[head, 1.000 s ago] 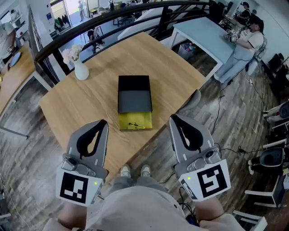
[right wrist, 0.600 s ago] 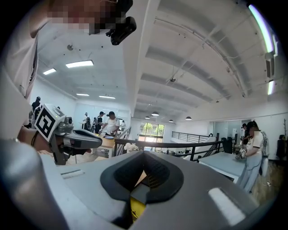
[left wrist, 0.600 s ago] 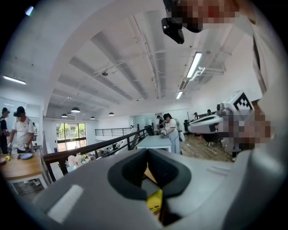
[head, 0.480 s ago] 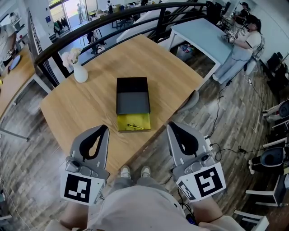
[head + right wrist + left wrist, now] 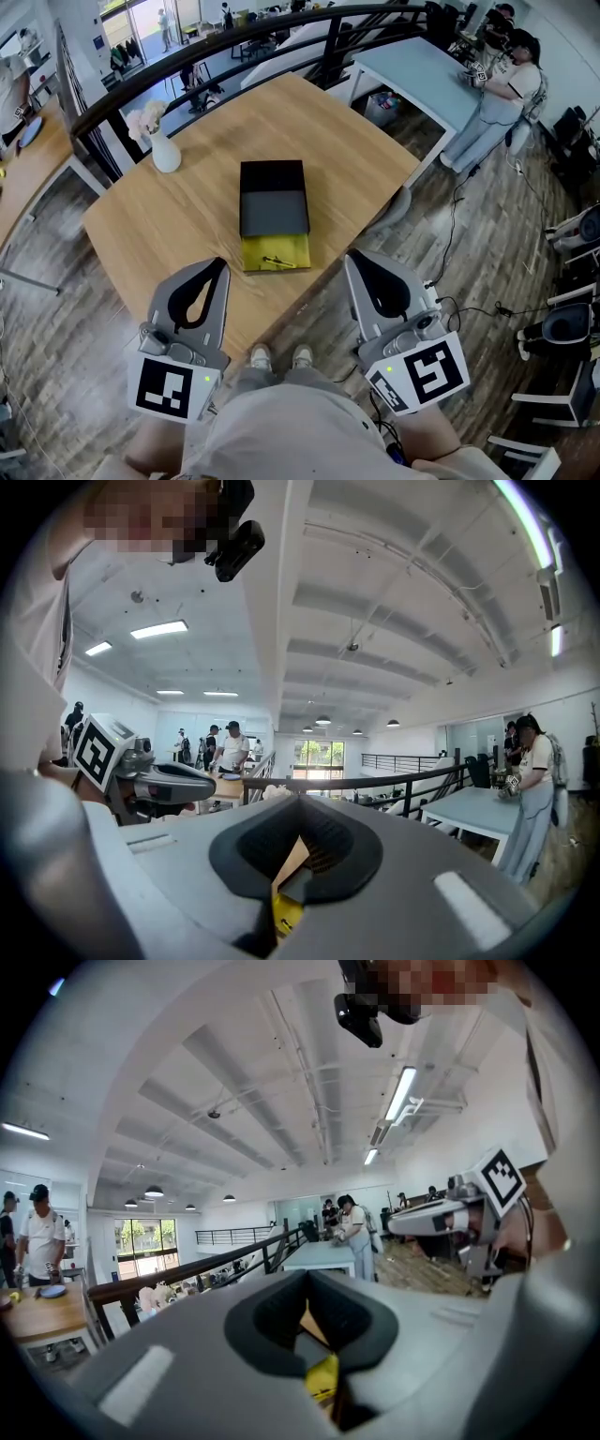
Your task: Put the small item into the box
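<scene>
A black box [image 5: 273, 195] lies in the middle of the wooden table [image 5: 187, 225], with a yellow tray [image 5: 274, 249] slid out toward me. A small dark item [image 5: 277, 262] lies in the tray. My left gripper [image 5: 217, 266] hovers over the table's near edge, left of the tray, shut and holding nothing. My right gripper [image 5: 352, 259] hangs off the table's near right edge, also shut and empty. In the left gripper view the shut jaws [image 5: 307, 1275] frame a sliver of the yellow tray [image 5: 323, 1379]. The right gripper [image 5: 299, 803] view shows the same tray [image 5: 284, 913].
A white vase with flowers [image 5: 165, 148] stands at the table's far left corner. A black railing [image 5: 234, 37] runs behind the table. A pale blue table [image 5: 422, 70] with a person [image 5: 506, 89] beside it is at the far right. My shoes [image 5: 277, 356] show below the table edge.
Both grippers have drawn back slightly toward me and stay shut. The box and tray have not moved on the table.
</scene>
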`<state>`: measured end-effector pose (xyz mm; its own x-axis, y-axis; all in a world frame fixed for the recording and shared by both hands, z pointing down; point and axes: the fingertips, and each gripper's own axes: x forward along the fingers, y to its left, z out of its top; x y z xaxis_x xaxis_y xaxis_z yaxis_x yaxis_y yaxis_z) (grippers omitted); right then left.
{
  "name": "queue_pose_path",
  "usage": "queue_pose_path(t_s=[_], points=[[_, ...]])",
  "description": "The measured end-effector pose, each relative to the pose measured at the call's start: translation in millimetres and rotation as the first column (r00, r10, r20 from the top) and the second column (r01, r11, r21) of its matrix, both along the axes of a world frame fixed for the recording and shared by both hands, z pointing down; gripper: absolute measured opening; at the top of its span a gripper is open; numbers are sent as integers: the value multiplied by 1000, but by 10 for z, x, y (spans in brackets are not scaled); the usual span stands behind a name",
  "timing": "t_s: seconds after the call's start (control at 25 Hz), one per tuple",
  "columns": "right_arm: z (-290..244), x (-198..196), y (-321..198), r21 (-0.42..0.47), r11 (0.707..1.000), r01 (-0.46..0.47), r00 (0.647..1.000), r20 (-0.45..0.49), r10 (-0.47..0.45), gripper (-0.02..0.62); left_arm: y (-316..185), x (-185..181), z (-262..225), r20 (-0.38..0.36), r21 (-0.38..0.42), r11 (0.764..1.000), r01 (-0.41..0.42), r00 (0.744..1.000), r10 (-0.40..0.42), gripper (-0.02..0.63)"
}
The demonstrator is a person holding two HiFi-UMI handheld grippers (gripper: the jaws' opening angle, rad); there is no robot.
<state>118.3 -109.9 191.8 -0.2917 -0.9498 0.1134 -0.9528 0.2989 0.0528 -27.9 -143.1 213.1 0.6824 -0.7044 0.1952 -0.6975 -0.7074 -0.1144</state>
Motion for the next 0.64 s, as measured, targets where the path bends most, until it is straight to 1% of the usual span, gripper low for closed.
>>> queue_pose_path(t_s=[0.24,0.64], points=[[44,-18,-5,-6,1000,6,1000,4,-6,-2,0,19,27,-5,-4,1000,3,1000,-3,3],[42,-16,13,-4,1000,9,1000,-15,-9,-2,47,47,-7,7,3,1000,-2,1000,2,3]])
